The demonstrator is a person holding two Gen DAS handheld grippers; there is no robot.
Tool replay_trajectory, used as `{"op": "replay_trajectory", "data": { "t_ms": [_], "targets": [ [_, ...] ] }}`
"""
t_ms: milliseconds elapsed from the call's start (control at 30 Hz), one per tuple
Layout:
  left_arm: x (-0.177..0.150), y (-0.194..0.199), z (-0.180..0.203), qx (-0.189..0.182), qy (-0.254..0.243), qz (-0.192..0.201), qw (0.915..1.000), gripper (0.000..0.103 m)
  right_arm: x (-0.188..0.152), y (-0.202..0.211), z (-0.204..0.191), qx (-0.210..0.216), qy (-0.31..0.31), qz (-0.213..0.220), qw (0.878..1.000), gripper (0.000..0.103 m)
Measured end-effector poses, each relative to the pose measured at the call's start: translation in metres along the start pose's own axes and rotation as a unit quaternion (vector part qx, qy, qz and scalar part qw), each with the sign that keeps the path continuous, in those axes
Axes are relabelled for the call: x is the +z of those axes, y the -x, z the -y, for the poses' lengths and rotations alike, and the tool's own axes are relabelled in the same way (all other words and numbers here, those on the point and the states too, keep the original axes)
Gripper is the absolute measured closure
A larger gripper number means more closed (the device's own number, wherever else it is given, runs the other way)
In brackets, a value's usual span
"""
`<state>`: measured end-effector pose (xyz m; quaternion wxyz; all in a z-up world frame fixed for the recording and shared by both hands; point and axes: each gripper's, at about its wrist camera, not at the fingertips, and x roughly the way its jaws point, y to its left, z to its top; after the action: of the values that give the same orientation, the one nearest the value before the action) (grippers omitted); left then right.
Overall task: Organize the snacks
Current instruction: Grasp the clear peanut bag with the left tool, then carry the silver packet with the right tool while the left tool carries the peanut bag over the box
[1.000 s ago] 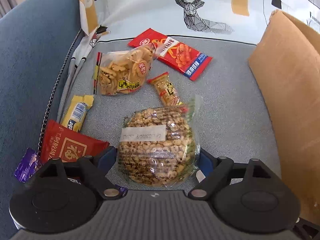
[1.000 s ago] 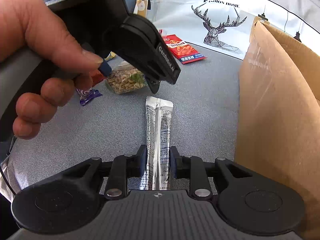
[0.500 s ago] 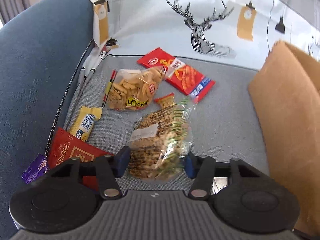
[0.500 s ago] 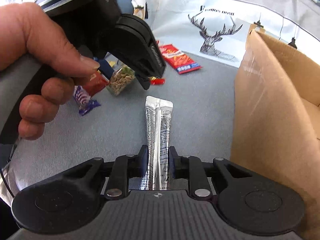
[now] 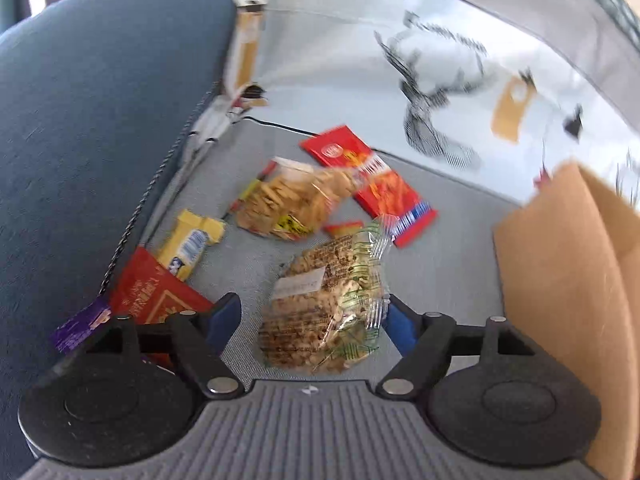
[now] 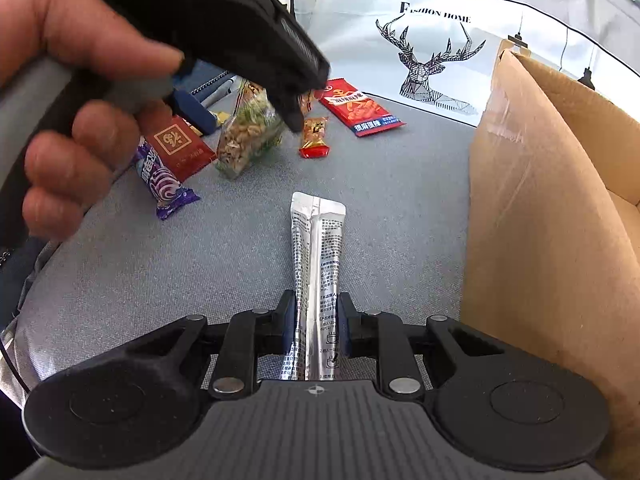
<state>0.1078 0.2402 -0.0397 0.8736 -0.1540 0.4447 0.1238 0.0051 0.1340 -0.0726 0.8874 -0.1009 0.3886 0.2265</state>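
Left wrist view: the left gripper (image 5: 310,316) has the clear nut bag (image 5: 326,304) between its jaws. They have just been opening, and a gap shows between the left blue pad and the bag, so the grip looks loose; I judge the jaws open around the bag, not pressing it. The picture is blurred. On the grey cushion (image 5: 448,272) beyond lie the bag of sticks (image 5: 292,204), the long red packet (image 5: 372,176), the yellow bar (image 5: 192,240), the red square packet (image 5: 156,292) and the purple wrapper (image 5: 80,324). The box (image 5: 560,280) stands at the right; its inside is not visible here.

Right wrist view: the right gripper (image 6: 316,328) is closed on a silver sachet (image 6: 318,264), whose far end points away over the cushion (image 6: 400,200), close beside the box (image 6: 540,220). A hand (image 6: 68,92) holds the other gripper over the nut bag (image 6: 248,132). A small red packet (image 6: 314,138) lies near it.

The little of the box's inside that shows looks empty. So, in my judgement, the task is near its start: two snacks are in hand, and six more wait on the cushion.
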Motion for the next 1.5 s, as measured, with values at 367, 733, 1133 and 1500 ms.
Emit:
{"op": "replay_trajectory", "data": {
  "t_ms": [367, 733, 1133, 1500],
  "targets": [
    [0.007, 0.007, -0.003, -0.048, 0.028, 0.013, 0.9984, 0.016, 0.001, -0.002, 0.000, 0.005, -0.007, -0.008, 1.000, 0.080],
    [-0.007, -0.022, 0.029, -0.014, -0.054, -0.047, 0.9973, 0.008, 0.003, -0.004, 0.000, 0.005, -0.006, -0.011, 1.000, 0.080],
    [-0.017, -0.048, 0.051, 0.022, -0.127, -0.047, 0.9905, 0.012, 0.004, -0.005, 0.000, 0.004, -0.005, -0.012, 1.000, 0.080],
    [-0.010, -0.007, 0.028, 0.008, -0.085, -0.013, 0.9963, 0.019, -0.001, 0.008, -0.006, 0.000, 0.006, 0.015, 1.000, 0.081]
  ]
}}
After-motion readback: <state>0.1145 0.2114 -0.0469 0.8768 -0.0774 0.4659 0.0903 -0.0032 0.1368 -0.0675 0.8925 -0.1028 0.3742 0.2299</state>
